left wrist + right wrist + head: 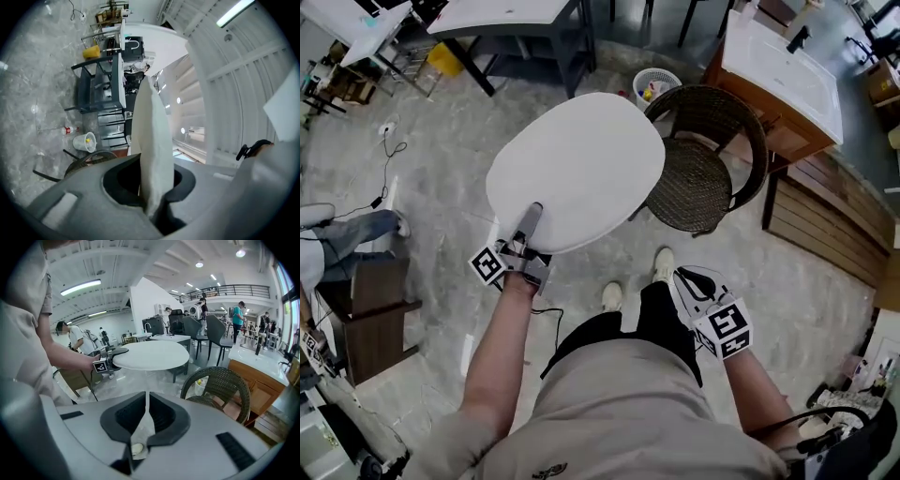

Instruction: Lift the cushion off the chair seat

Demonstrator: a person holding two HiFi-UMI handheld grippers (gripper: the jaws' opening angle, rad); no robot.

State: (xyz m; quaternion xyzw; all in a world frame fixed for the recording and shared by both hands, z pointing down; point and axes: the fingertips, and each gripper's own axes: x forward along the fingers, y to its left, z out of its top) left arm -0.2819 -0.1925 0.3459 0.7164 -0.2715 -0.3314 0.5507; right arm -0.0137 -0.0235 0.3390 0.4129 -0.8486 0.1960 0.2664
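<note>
Left gripper (532, 214): jaws pinched on the near rim of the white round cushion (581, 169). In the left gripper view the cushion edge (152, 131) is squeezed thin between the pads of that gripper (154, 190) and rises straight ahead of it. The cushion is carried by this single grip. The rest of the disc extends forward from the gripper, roughly level, as the right gripper view confirms (152, 355), with the left gripper (115, 355) at its rim. The cushion is off the seat. The dark wicker chair (698, 178) stands beyond and to the right of the left gripper, lower than the cushion, with its woven seat bare. In the head view the far right edge of the cushion overlaps the chair's back rim, and contact there cannot be judged. In the right gripper view the chair (225, 380) appears apart from the cushion. Right gripper (682, 275): jaws pressed together with nothing between them, and only a thin sliver of floor shows along the pads (146, 397). It is held low by the person's right side, well apart from the cushion, with the chair ahead of it. A white wastebasket (656, 86) sits on the floor past the chair. A white-topped wooden counter (783, 66) stands beyond the chair to the right gripper's side.
</note>
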